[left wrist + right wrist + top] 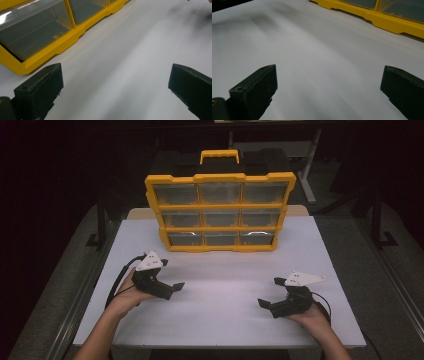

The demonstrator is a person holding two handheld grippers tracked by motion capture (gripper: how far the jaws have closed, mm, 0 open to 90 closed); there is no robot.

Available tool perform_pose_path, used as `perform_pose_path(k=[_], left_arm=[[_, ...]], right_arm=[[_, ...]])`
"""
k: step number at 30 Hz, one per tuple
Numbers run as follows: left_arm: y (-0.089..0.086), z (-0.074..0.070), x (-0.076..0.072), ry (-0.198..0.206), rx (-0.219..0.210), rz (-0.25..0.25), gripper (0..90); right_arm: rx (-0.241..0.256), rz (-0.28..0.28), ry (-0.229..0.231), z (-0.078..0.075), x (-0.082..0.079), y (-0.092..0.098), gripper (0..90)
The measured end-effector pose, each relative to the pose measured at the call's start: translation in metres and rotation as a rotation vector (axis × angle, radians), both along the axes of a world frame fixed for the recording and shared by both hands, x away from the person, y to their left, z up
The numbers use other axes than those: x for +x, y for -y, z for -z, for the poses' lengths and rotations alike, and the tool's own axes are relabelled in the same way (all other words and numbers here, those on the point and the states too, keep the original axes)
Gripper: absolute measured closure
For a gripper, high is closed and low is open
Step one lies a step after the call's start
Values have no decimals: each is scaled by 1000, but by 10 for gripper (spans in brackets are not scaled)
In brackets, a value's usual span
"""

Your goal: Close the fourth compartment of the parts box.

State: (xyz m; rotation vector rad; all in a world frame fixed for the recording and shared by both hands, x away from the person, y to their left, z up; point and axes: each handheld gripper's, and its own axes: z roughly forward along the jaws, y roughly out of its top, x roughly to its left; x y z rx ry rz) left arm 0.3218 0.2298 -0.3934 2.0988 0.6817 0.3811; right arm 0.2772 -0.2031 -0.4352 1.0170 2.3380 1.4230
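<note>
At the far edge of my white table (220, 290) stands the yellow organizer case (220, 212), upright, its handle (219, 156) on top and nine clear-fronted compartments facing me in three rows. I can read no label or writing on it. My left gripper (170, 287) and right gripper (272, 295) sit well short of it, both with jaws spread wide, grasping nothing. Bare tabletop lies between.
</note>
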Motion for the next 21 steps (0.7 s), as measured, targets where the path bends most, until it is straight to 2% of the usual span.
perform_pose_path(k=[7,13,18,21], left_arm=[[-6,10,-8,25,-5,-14,0],[-10,21,-17,20,-20,-19,0],[-14,28,-23,34,-19,-29,0],[-16,32,-24,23,-21,-24,0]], right_arm=[[-2,-5,3,1,1,0,3],[-2,-3,4,1,0,0,3],[-5,-4,3,1,1,0,3],[-6,-6,4,1,0,0,3]])
